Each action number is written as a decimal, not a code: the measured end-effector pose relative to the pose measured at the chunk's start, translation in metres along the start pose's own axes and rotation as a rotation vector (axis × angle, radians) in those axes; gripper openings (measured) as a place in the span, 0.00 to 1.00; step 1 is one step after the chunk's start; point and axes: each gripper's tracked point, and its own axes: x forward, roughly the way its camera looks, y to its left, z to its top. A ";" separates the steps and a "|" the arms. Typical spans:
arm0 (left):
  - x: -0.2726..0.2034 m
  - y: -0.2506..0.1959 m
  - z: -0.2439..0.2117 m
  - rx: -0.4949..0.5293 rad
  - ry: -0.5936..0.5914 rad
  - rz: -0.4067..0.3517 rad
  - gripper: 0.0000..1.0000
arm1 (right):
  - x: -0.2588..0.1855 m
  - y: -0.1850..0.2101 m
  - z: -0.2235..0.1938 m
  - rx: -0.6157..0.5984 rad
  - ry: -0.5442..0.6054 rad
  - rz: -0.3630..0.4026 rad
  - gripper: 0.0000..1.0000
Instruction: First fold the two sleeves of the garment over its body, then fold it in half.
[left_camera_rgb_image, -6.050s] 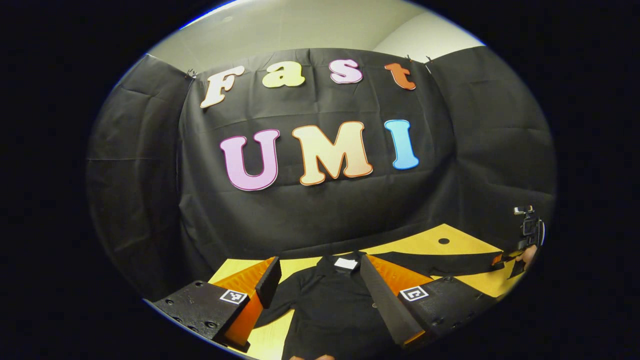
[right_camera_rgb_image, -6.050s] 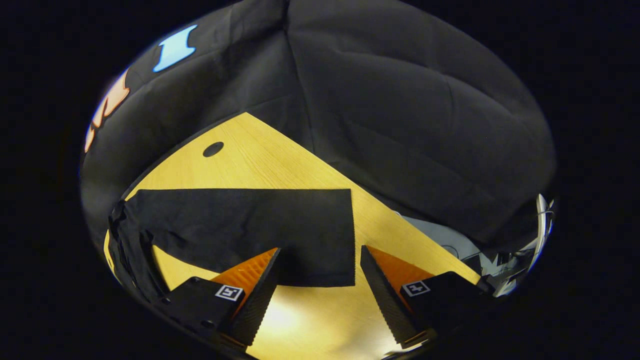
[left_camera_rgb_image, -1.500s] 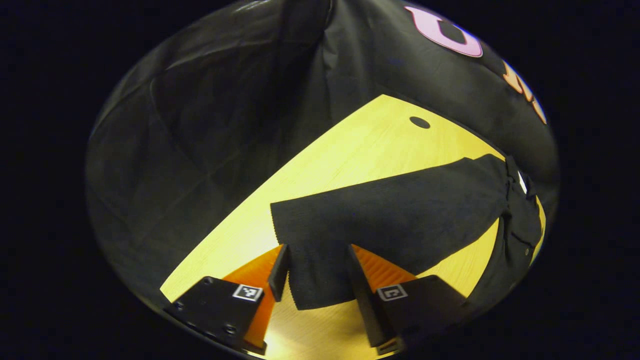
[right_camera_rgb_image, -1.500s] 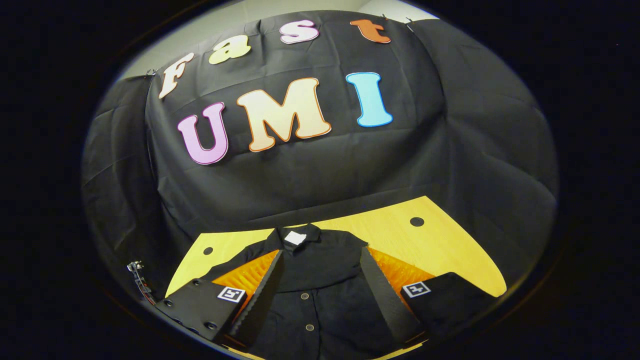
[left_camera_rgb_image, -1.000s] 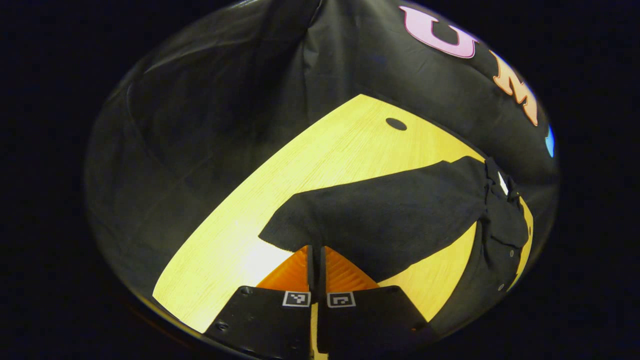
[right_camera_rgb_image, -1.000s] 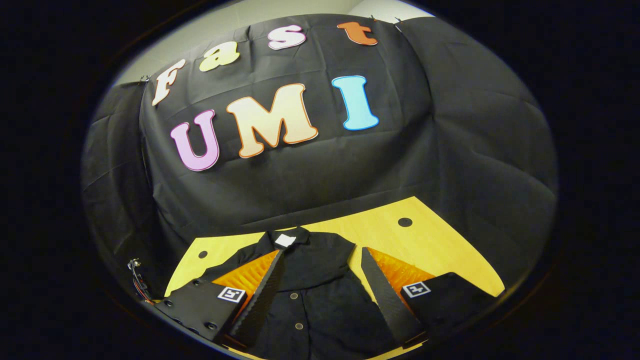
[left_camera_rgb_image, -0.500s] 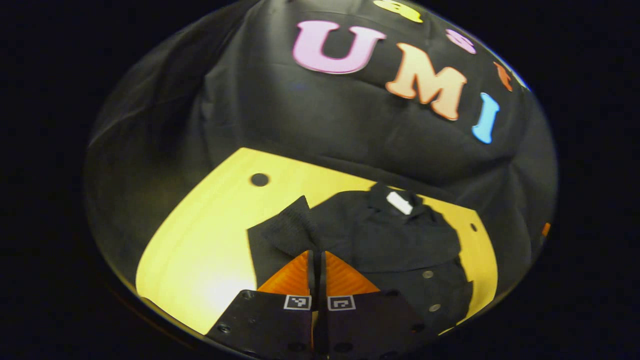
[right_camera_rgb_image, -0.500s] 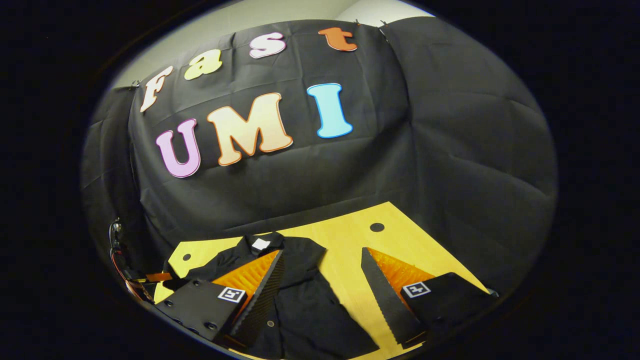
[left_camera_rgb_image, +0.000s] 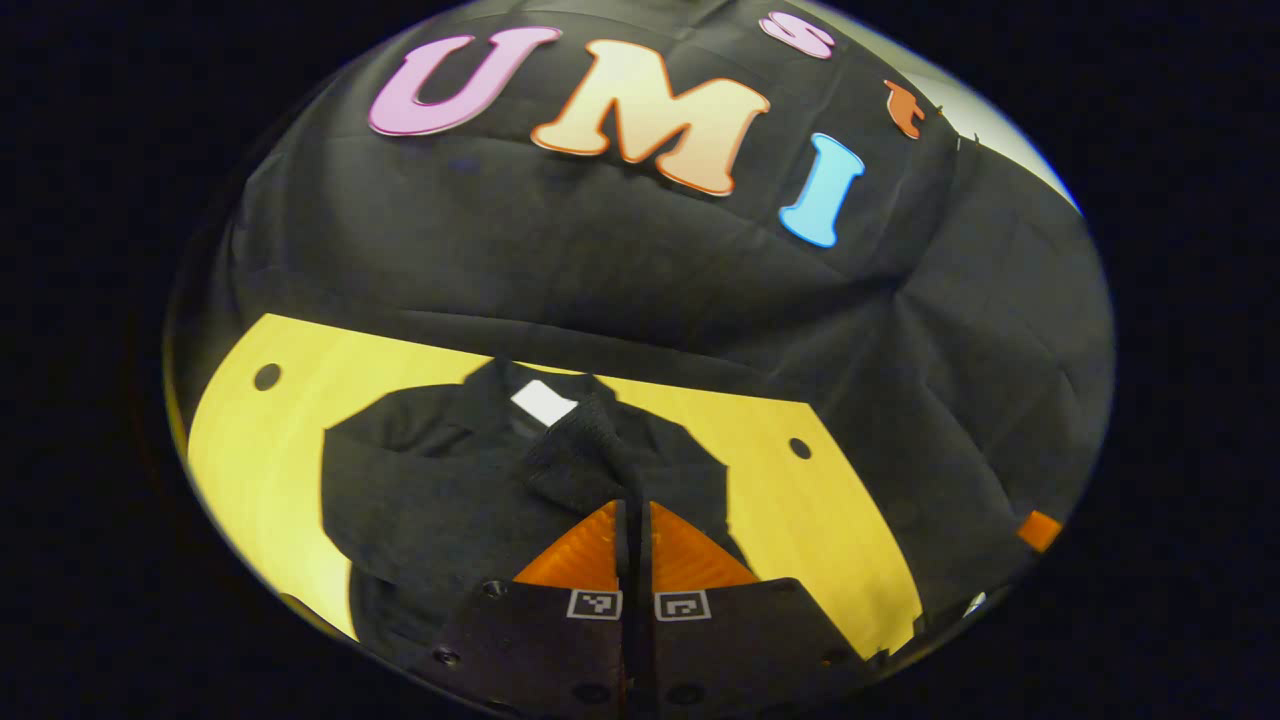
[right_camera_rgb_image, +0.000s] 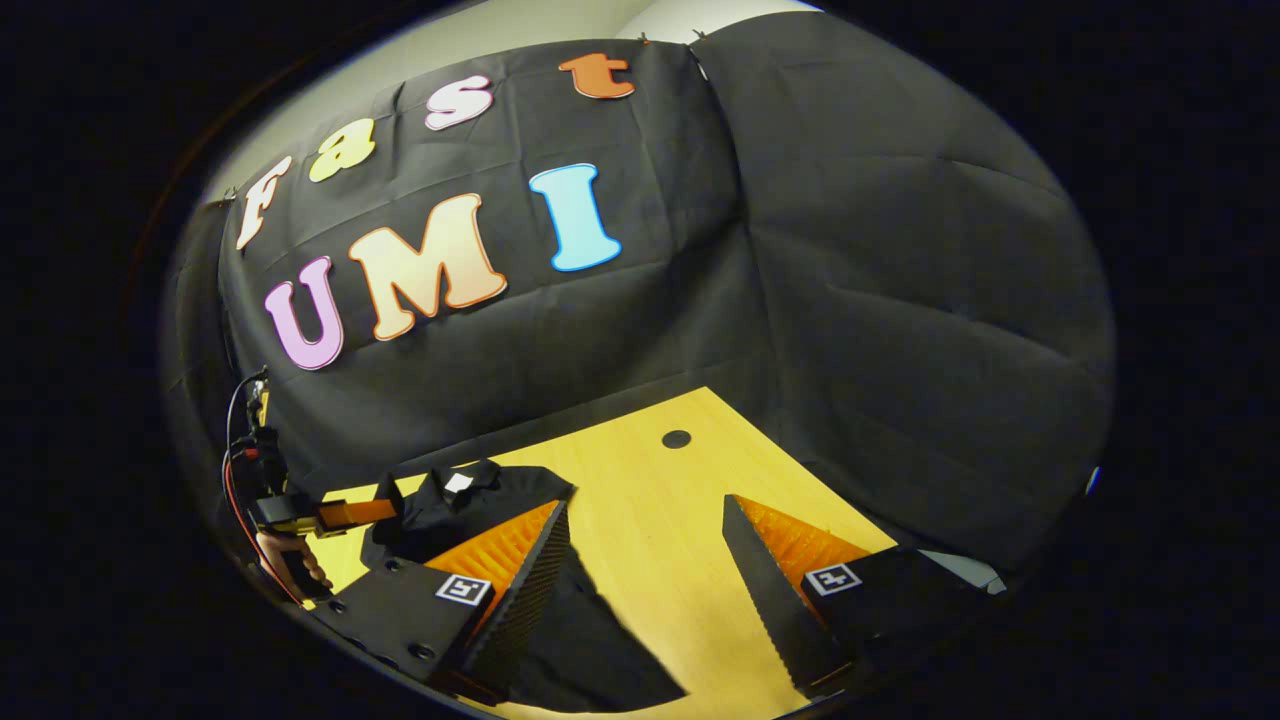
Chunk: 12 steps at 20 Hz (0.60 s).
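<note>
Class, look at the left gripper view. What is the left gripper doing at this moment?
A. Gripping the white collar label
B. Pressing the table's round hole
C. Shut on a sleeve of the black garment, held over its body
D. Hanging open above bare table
C: the left gripper has its jaws closed on the sleeve, held over the body of the black garment.

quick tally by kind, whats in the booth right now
garment: 1
table: 1
cable holes in the table: 2
grippers, left gripper and right gripper: 2
white neck tag: 1
total: 7
</note>
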 end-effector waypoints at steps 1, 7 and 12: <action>0.011 -0.012 0.000 0.004 -0.004 0.004 0.00 | 0.003 -0.006 -0.004 0.003 0.009 -0.004 0.98; 0.044 -0.061 0.000 0.012 -0.026 -0.041 0.95 | 0.013 -0.018 -0.013 -0.003 0.037 0.006 0.98; 0.022 -0.064 0.003 0.061 -0.061 -0.083 0.96 | 0.024 -0.006 -0.039 -0.020 0.090 0.033 0.98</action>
